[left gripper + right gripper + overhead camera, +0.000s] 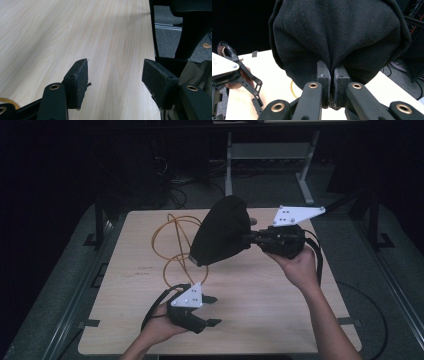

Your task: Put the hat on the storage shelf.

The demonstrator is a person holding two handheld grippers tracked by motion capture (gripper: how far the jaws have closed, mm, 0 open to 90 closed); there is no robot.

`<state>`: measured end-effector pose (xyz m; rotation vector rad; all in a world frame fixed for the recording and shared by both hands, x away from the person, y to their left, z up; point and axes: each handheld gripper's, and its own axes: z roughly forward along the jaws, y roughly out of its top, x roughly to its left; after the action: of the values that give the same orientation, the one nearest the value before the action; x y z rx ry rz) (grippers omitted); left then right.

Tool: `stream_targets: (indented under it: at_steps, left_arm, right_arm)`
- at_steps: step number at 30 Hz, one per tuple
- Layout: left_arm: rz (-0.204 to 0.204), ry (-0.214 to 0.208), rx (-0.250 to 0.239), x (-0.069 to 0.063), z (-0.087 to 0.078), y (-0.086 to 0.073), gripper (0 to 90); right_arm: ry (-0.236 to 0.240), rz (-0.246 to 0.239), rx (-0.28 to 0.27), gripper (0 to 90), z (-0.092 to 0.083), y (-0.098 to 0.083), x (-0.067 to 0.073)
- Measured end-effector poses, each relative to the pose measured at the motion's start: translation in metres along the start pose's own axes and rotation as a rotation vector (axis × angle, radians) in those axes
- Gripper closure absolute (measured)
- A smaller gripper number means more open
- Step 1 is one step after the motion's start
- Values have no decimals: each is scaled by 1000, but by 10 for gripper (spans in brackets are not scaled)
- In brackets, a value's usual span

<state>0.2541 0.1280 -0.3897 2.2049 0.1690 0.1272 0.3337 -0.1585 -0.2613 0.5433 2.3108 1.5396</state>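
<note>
Jaws of the right gripper (331, 75) pinch the black cap (222, 232) above the table (260, 320); left gripper (212, 310) gapes near its front edge, over bare wood.

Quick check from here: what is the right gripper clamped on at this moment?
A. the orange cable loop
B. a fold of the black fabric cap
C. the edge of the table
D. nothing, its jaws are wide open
B: in the right gripper view the right gripper has its jaws pinched together on a fold of the black fabric cap, which it holds up above the table.
</note>
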Motion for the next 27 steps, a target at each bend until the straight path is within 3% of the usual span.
stream_targets:
  at_steps: [10,20,27]
  left_arm:
    - [2,1,6,2,2,-1,352]
    - [5,2,6,2,2,-1,352]
    - [11,-3,1,2,5,0,352]
  right_arm:
    - [0,-21,18,861,4,15,-3]
    - [23,-66,30,862,14,46,-1]
    - [55,-63,37,860,30,66,-5]
